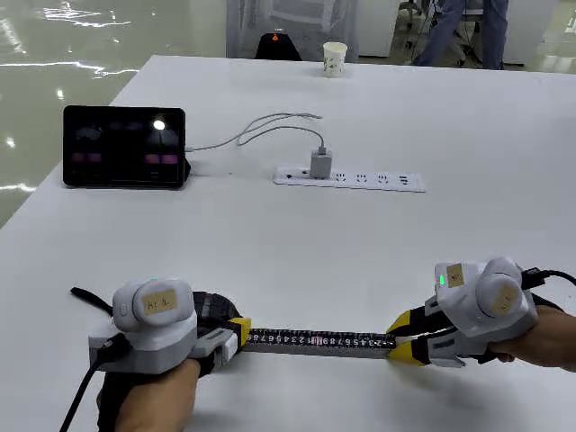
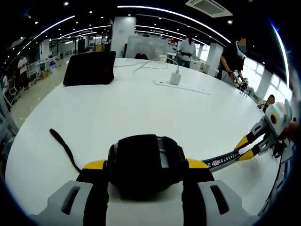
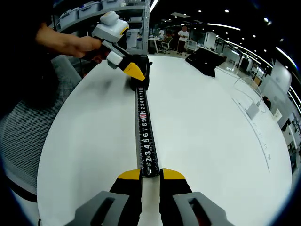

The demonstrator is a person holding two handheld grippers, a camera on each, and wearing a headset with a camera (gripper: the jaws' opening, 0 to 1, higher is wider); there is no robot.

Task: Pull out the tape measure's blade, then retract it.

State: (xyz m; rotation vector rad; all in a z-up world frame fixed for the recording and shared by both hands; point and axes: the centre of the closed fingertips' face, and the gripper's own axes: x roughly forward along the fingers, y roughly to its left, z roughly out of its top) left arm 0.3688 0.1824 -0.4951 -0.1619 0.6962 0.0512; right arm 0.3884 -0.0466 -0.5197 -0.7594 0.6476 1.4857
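Closest to the headset is the left claw (image 1: 236, 335), clenched on the black case (image 1: 214, 310) of the tape measure. In the left gripper view its two yellow-tipped jaws press the case (image 2: 146, 160) from either side, and the case sits on the white table (image 1: 360, 252). A black strap (image 1: 90, 300) trails from the case across the table on the left claw's outer side, away from the right claw (image 1: 396, 339).

From the left claw the blade (image 1: 319, 340) runs straight across to the right claw, pulled out along the table with its printed numbers facing up. The right claw is clamped on the blade's free end. In the right gripper view its jaws stand almost together with the blade (image 3: 145, 136) tip pinched between them. From there the blade stretches directly ahead to the case (image 3: 142, 75), which is held by the left claw (image 3: 138, 75). In the left gripper view the blade (image 2: 223, 161) leaves the case to the right and ends in the right claw (image 2: 243, 149).

Well beyond the left claw a dark tablet (image 1: 124, 146) stands propped on the table. Far ahead of the gap between the claws lies a power strip (image 1: 378, 180) with a white charger (image 1: 321, 164) plugged in, and cables (image 1: 261, 126) run from it towards the tablet. A paper cup (image 1: 334, 58) stands near the table's far edge.
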